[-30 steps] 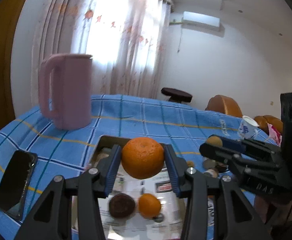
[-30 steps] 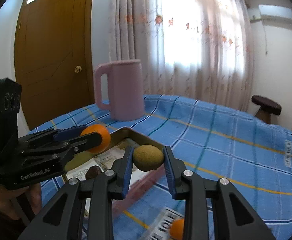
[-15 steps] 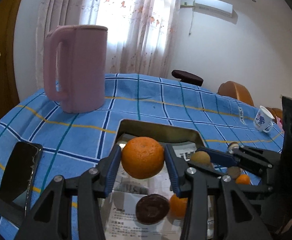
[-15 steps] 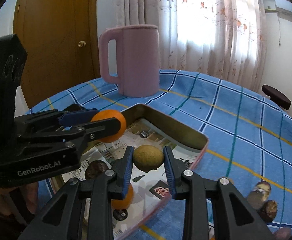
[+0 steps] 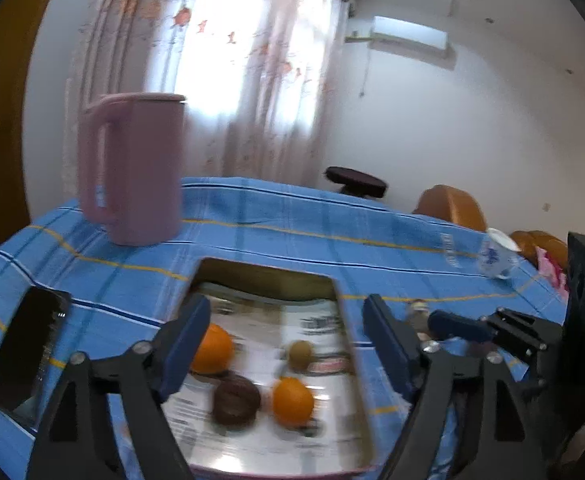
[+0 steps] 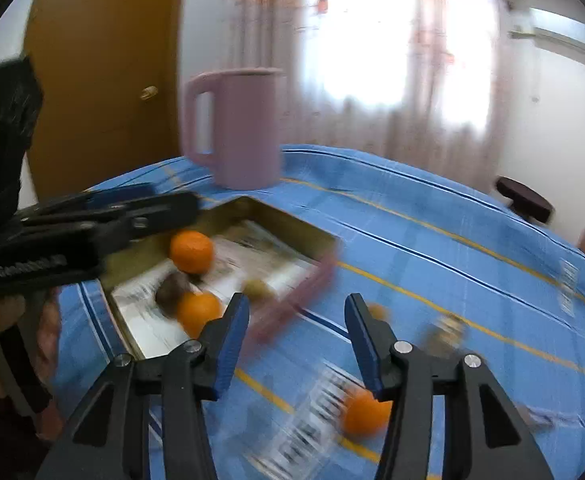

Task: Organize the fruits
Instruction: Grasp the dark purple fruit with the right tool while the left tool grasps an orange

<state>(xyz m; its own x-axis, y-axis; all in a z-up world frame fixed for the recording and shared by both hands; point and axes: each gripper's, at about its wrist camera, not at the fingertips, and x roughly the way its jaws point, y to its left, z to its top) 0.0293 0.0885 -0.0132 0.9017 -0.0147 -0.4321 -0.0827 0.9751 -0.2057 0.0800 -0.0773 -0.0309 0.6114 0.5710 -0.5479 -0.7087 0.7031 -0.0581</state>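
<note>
Left wrist view: tray (image 5: 220,270) w/ 2 oranges (image 5: 211,349), 1 kiwi (image 5: 300,351), 1 dark fruit (image 5: 236,399); both grippers opening, empty.

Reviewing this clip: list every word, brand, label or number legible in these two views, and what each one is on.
"GenRobot.AI": white lettering on the black body of the left tool, blurred but just readable.
Printed paper lining the shallow gold metal tray: text blurred, unreadable.
White printed label on the blue checked tablecloth: bold letters smeared, unreadable.
Small white strip label near the white-and-blue patterned cup: too blurred.
Nothing else carries readable text.
</note>
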